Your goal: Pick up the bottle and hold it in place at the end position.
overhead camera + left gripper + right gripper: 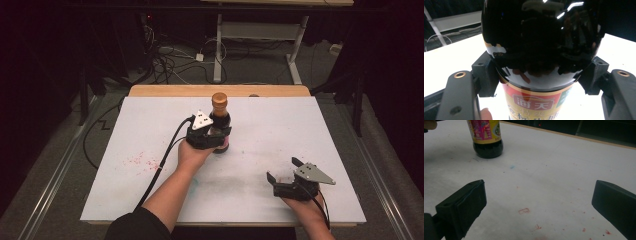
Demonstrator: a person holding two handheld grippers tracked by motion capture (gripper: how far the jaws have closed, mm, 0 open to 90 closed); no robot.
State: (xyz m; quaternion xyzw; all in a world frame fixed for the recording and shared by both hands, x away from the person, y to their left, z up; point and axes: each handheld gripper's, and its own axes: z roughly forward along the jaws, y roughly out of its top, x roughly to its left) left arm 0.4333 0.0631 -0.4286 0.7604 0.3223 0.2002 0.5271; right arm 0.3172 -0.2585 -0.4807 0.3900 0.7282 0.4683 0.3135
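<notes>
- On the white board (pixel 260 165) covering the table, near its far middle: a dark sauce bottle (pixel 220 122), standing upright, brown cap on top, red and yellow label low on the body.
- Around that bottle: the left gripper (pixel 216 137), jaws set either side of the body, close to the glass at the shoulder just above the label.
- From the left gripper view: bottle (pixel 539 50) large and glossy between the two black jaws, pads (pixel 486 75) hard up against the dark glass on both sides; label with red panel and Chinese characters just below the pads.
- Grip there: clamped on the bottle, though whether pressed firmly or only just touching could not be told from the glare.
- Beneath the left gripper: the left hand (pixel 192 152), forearm and dark sleeve entering from the bottom edge, black cable trailing back to the left.
- Toward the near right corner of the board: the right gripper (pixel 282 172), well apart from the bottle, jaws spread wide, nothing between them.
- From the right gripper view: the two black jaws far apart over bare board, bottle base (pixel 487 147) up at the far left, resting flat on the surface.
- Across the board: red specks and smears (pixel 142 161), thickest at the near left.
</notes>
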